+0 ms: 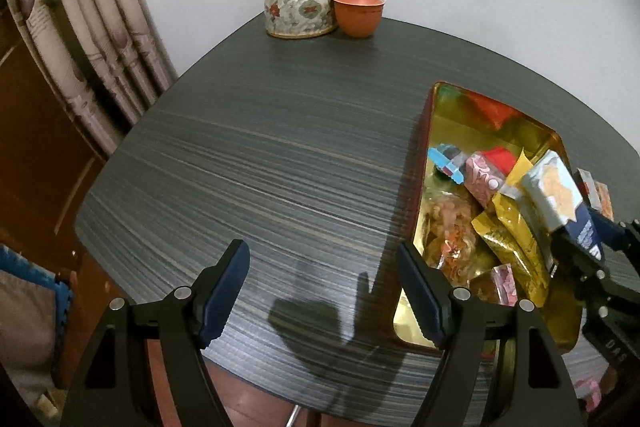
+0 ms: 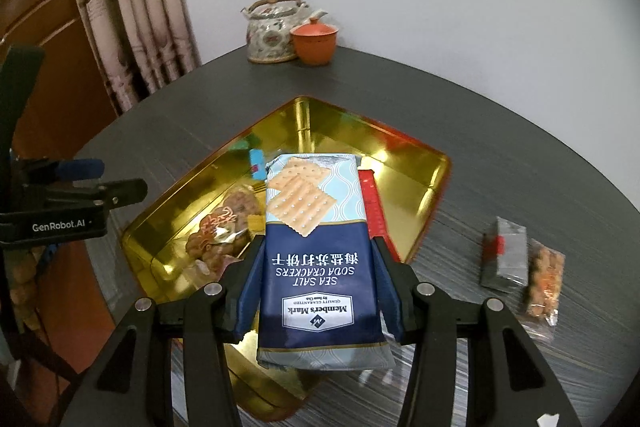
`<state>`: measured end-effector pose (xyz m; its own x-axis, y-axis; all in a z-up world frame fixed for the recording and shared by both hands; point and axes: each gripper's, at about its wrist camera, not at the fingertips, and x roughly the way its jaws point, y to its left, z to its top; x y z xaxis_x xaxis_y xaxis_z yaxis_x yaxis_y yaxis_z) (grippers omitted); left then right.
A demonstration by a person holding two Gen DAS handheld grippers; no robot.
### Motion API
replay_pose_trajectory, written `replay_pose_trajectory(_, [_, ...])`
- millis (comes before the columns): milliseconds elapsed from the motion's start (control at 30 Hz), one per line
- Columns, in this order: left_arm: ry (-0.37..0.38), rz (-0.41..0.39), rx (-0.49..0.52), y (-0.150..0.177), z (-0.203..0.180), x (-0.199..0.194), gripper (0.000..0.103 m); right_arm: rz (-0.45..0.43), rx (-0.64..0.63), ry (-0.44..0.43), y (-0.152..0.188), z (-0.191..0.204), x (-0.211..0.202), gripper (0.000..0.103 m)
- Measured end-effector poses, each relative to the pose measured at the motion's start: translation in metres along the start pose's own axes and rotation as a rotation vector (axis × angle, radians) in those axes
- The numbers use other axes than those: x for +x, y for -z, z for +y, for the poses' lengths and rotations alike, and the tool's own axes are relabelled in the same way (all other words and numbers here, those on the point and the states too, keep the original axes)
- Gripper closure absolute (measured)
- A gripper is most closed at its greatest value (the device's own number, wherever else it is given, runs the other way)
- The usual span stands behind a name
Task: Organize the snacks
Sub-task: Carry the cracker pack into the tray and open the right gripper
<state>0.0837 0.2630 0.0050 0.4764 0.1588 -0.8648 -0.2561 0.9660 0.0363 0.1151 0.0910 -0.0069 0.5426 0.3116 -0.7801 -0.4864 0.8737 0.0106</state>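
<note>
Snacks belong in the gold tin (image 2: 416, 183), and my right gripper (image 2: 316, 267) is clenched on the cracker packet (image 2: 316, 227), holding it above the tin's near half. My judgement: I should lower it flat onto the pile before letting go, since the glossy foil sleeve looks slippery and its long slab shape could tip off the crinkly bags beneath. My left gripper (image 1: 322, 291) hangs released and empty just left of the tin, over the streaked dark table (image 1: 260, 155). Right of the tin wait a grey foil bar (image 2: 504, 255) and a clear bag of brown nuggets (image 2: 544, 275).
</note>
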Motion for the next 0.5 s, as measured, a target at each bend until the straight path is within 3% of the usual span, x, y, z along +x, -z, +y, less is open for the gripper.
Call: replay_pose_trajectory(500, [-0.008,0.009,-0.015,0.001,0.002,0.002,0.027,0.018,-0.025,0.006,-0.008,0.021,0.029,0.056])
